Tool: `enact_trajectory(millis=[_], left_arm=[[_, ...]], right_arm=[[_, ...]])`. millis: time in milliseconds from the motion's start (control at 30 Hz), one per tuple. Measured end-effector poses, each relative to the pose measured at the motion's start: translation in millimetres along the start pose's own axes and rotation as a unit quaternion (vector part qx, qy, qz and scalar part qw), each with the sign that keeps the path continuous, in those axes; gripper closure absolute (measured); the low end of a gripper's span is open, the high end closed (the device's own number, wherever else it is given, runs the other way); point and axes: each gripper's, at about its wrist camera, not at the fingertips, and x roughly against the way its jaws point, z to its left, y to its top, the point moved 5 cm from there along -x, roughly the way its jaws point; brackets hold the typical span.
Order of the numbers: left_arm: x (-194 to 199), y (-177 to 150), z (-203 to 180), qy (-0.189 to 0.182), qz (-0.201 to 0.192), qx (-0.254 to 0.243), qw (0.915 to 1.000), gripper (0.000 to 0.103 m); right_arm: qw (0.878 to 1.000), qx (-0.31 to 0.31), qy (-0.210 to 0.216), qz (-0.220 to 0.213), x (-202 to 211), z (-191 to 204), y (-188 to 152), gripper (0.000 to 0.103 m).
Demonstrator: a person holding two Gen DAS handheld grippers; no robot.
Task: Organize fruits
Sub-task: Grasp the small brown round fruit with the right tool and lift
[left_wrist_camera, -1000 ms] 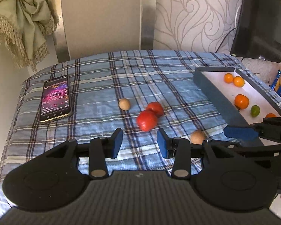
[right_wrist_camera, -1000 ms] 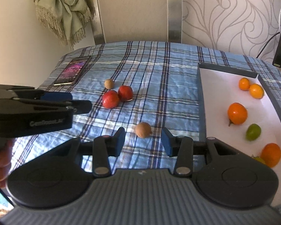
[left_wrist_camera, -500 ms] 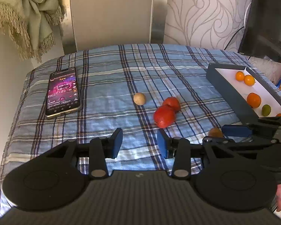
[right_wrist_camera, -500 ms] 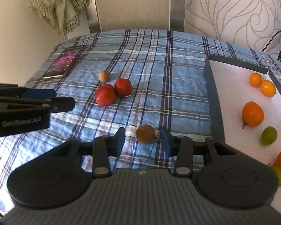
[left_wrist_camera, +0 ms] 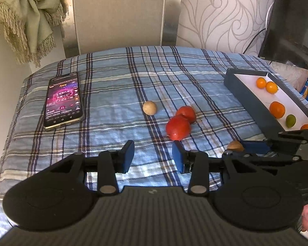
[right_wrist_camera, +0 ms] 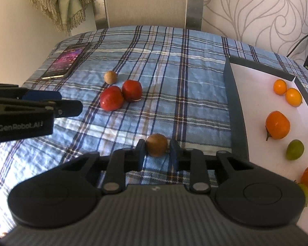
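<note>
Right gripper (right_wrist_camera: pixel 156 152) pinching brown fruit (right_wrist_camera: pixel 157 144) on plaid cloth (right_wrist_camera: pixel 174 65).
Pads pressed on both sides of the fruit, which sits on the cloth just left of the grey tray (right_wrist_camera: pixel 234 110). Left gripper (left_wrist_camera: pixel 153 156) spread, nothing between its pads; two red fruits (left_wrist_camera: pixel 178 127) touching each other just ahead of it, tan fruit (left_wrist_camera: pixel 149 108) beyond. Tray holds orange and green fruits. Phone (left_wrist_camera: pixel 63 100) far left.
</note>
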Motion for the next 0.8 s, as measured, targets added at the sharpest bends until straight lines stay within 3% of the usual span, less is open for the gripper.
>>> enact_trajectory(millis=[367, 500, 800], left_arm=[[-8.3, 0.3, -4.0, -0.011, 0.002, -0.006, 0.9999, 0.057], [-14.0, 3.2, -6.4, -0.012, -0.002, -0.009, 0.9999, 0.047], [-28.6, 8.6, -11.7, -0.017, -0.005, -0.017, 0.9997, 0.046]], right_arm=[[1.0, -0.003, 0.001, 0.001, 13.4, -0.3, -2.3, 0.074], [1.0, -0.005, 0.006, -0.004, 24.9, -0.4, -0.8, 0.074], [1.0, -0.006, 0.006, -0.016, 44.7, -1.1, 2.7, 0.074]])
